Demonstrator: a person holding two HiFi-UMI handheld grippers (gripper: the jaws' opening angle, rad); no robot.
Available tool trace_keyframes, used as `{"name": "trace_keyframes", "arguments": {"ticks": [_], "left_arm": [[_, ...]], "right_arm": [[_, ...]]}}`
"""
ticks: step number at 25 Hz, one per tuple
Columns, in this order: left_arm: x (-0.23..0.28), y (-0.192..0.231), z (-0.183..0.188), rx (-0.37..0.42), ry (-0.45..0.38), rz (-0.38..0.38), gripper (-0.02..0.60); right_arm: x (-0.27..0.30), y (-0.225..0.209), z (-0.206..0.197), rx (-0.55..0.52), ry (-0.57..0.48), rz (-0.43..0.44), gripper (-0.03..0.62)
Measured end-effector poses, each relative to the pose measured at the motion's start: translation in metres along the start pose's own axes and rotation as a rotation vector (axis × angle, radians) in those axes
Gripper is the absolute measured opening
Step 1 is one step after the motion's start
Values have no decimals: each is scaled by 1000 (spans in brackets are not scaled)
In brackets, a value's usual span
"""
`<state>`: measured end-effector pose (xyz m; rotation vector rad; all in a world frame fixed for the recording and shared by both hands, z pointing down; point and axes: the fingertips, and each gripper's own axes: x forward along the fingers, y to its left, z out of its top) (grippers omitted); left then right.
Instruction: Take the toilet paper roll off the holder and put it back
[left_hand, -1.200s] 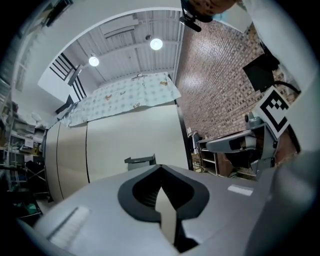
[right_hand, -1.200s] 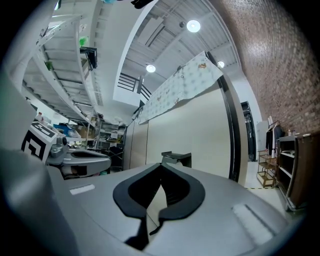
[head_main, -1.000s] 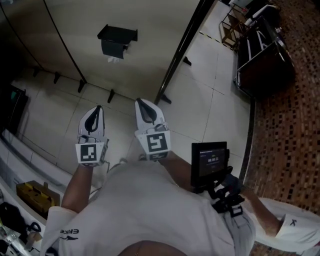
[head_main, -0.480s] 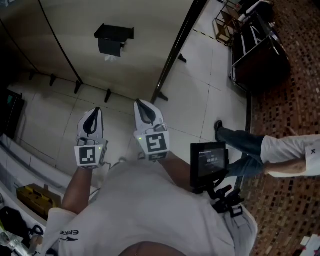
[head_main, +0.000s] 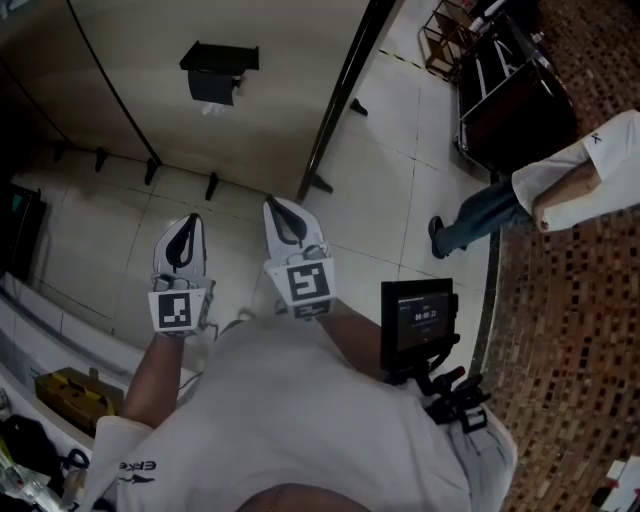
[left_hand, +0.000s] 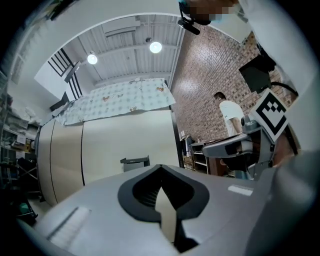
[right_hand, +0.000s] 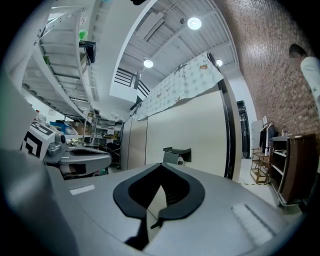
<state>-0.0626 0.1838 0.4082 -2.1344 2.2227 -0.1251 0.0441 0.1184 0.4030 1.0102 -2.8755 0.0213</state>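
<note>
- The left gripper (head_main: 189, 222) and the right gripper (head_main: 274, 207) are held side by side in front of the person, above the tiled floor (head_main: 390, 170). On each one the two fingers are pressed together, and both gripper views show nothing between them.
- Both grippers point toward the beige wall panel (head_main: 280, 80), but they are well apart from it.
- The black holder (head_main: 219, 58) is fixed on this panel, about midway between the panel's left seam and the black post (head_main: 350, 95) at its right edge.
- The toilet paper roll (right_hand: 180, 160) sits in the holder under the flat lid, and a short white tail (head_main: 211, 108) hangs below it.
- This scene fits a roll that waits to be taken off, and equally a roll that is already put back. The things alone do not decide it.
- By judgement, the roll is light and soft. A hard squeeze would crush it, the outer sheets can slide and unroll, and the thin tail would tear.
- The safer hold is probably across the body of the roll with gentle pressure, or on the stiffer cardboard core, never on the tail.
- How the roll is carried inside the holder cannot be seen.
</note>
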Motion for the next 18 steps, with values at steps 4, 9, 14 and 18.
{"name": "trace_keyframes", "arguments": {"ticks": [4, 9, 14, 18], "left_arm": [[-4, -2, -1, 2, 3, 0, 2], [-7, -2, -2, -1, 7, -2, 2], [-7, 0, -2, -9, 5, 0, 2], [-7, 1, -2, -8, 6, 3, 2]], "right_arm": [[-3, 4, -1, -4, 16, 7, 12], [-4, 9, 0, -5, -2, 8, 12], [-3, 10, 1, -9, -1, 8, 12], [-4, 9, -1, -19, 2, 8, 12]]}}
